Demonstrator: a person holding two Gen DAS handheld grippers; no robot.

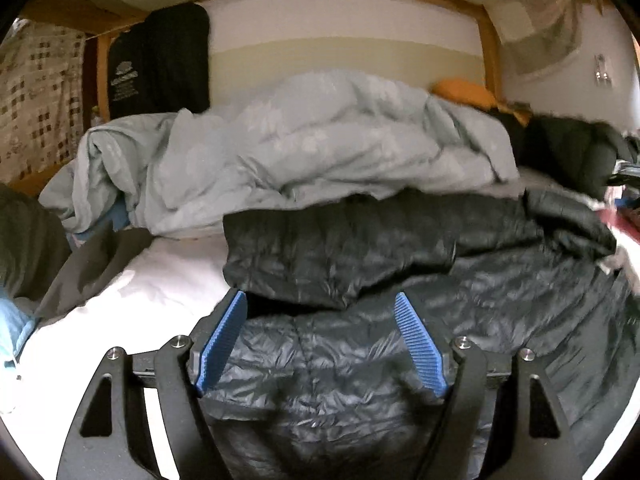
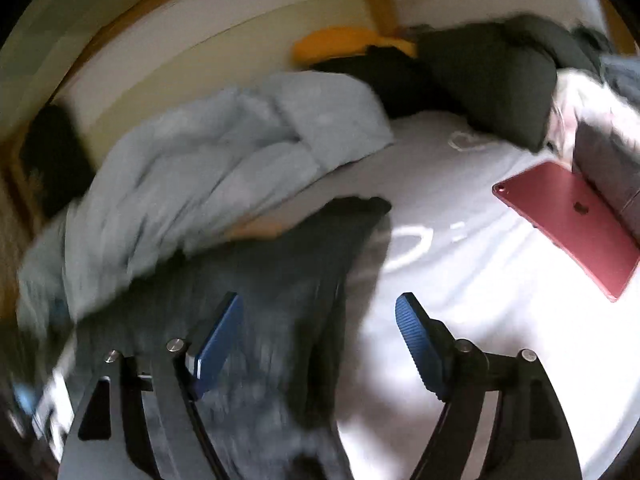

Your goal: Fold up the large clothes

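Note:
A dark quilted puffer jacket [image 1: 360, 344] lies spread on the white bed sheet [image 1: 168, 276], with one part folded over on top [image 1: 332, 256]. My left gripper [image 1: 320, 300] is open just above it, blue pads apart, holding nothing. In the blurred right wrist view the jacket [image 2: 276, 280] fills the lower left. My right gripper [image 2: 318, 306] is open over the jacket's right edge, its right finger above bare sheet [image 2: 460, 264].
A crumpled light blue duvet [image 1: 288, 148] lies behind the jacket. A red tablet [image 2: 568, 224] rests on the sheet at the right. Dark clothes [image 2: 488, 76] and an orange pillow [image 2: 340, 44] sit by the wooden headboard [image 1: 490, 48]. A black bag [image 1: 160, 60] stands at back left.

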